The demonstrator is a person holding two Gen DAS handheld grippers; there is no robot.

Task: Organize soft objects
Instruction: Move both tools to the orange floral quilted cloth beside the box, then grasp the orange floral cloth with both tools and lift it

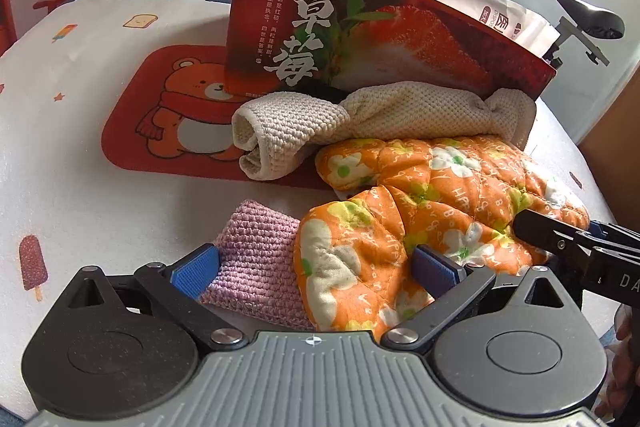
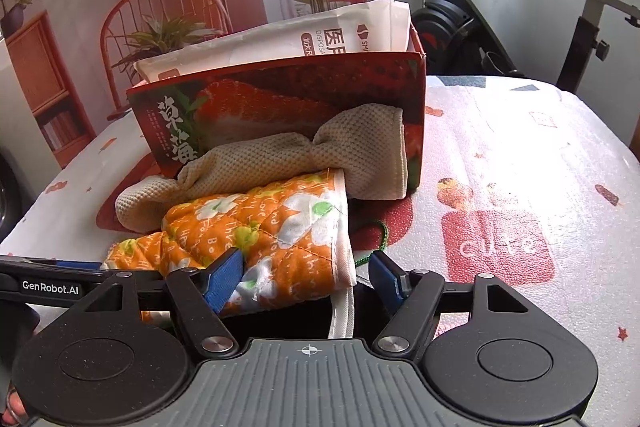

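An orange floral quilted oven mitt (image 1: 436, 195) lies on the table in front of a red strawberry box (image 1: 360, 39). A beige knit cloth (image 1: 340, 119) lies between mitt and box. A pink crocheted piece (image 1: 256, 251) lies partly under the mitt. My left gripper (image 1: 316, 269) is open, its blue pads around the pink piece and the mitt's thumb end. My right gripper (image 2: 306, 279) is open around the mitt's white-trimmed cuff (image 2: 280, 227); its arm shows in the left wrist view (image 1: 568, 247). The beige cloth (image 2: 288, 163) leans against the box (image 2: 280, 103).
A white plastic package (image 2: 320, 35) sticks out of the box. A red bear placemat (image 1: 168, 115) lies left of the box. A green cord (image 2: 380, 239) lies by the mitt cuff. An exercise bike (image 2: 520, 7) stands beyond the table's far right edge.
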